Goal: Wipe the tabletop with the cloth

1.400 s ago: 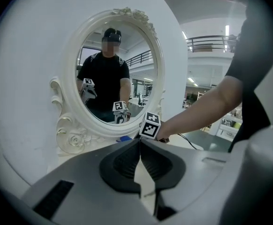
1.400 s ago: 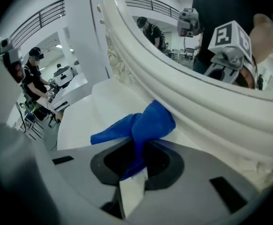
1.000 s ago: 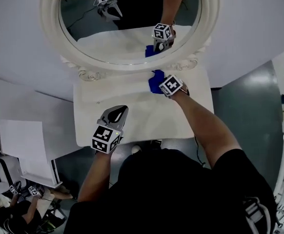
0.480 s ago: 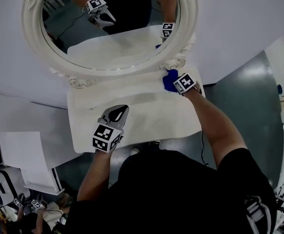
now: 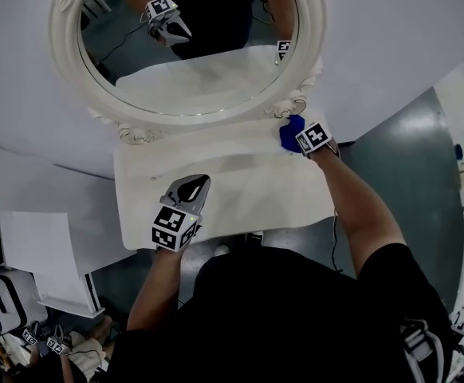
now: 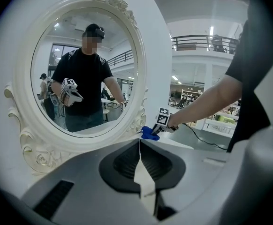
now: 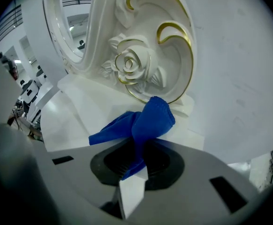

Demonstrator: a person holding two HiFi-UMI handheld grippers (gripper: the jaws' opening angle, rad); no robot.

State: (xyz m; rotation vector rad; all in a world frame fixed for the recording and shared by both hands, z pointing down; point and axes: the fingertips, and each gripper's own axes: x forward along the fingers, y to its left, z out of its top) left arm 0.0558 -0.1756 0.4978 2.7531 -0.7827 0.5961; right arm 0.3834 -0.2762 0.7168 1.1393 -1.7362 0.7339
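Closest in, the left gripper (image 5: 194,187) hangs over the near-left part of the white surface (image 5: 240,194), at about 7 o'clock on it, marker cube facing up. In the left gripper view its jaws are pressed together along one thin seam with nothing between them (image 6: 139,156). The person's left forearm (image 5: 156,282) runs back from it toward 6 o'clock.

Out across the surface, the right forearm (image 5: 351,206) stretches toward 1 o'clock, and at the end of it sits the right gripper (image 5: 296,136), right at the far-right corner of the surface. It is pinching the blue cloth (image 5: 289,131). In the right gripper view the cloth (image 7: 148,118) is caught between the jaws (image 7: 137,156) and bunches out ahead of them, one fold trailing off toward 9 o'clock. The bunched end is down on the surface at the foot of the carved rose (image 7: 127,62) with its gilt scrolls; whether it touches the carving, I cannot tell.

Beyond that, at 12 o'clock, stands the oval mirror in its ornate white frame (image 5: 63,50), resting on the back edge of the surface. From the left gripper view the same mirror (image 6: 21,125) fills the left side, and the cloth (image 6: 149,133) shows as a small blue spot beside the frame's lower right. Off at 3 o'clock lies dark grey floor (image 5: 411,130).
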